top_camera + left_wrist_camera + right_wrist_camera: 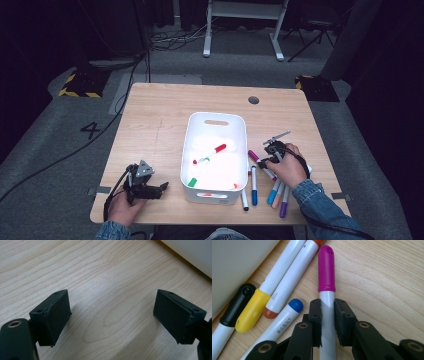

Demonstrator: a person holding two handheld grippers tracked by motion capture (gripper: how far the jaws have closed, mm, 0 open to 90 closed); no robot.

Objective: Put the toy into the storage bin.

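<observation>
A: Which marker is in hand?

B: The white marker with the magenta cap [326, 270]. The right tool [327, 322] has its jaws closed on the white barrel just below the cap, and the marker lies on the light wooden table [160, 115] just right of the white plastic bin [192, 150], at the near end of that bin's right wall.

A: How would you carry the step through well?

B: The grip looks square and centred on the barrel, so I would lift straight up before swinging toward the bin. A blue-capped marker [295, 305] lies just beside the jaws on the bin side, with a yellow-capped one [252, 311], an orange-capped one [270, 313] and a black-capped one [238, 306] closer to the bin wall. A sideways drag would likely roll them.

A: And the other hand?

B: The left tool [145, 186] rests on the table left of the bin, jaws spread wide with nothing between them, well apart from the work.

A: Room to move?

B: The bin's rim stands above the markers, so the marker must clear it. Inside, a red-capped marker [215, 150] and a green-capped one [192, 181] lie with bare floor around them. Right of the bin the marker cluster runs toward the table's near edge, so I would keep any drop inside the bin.
</observation>
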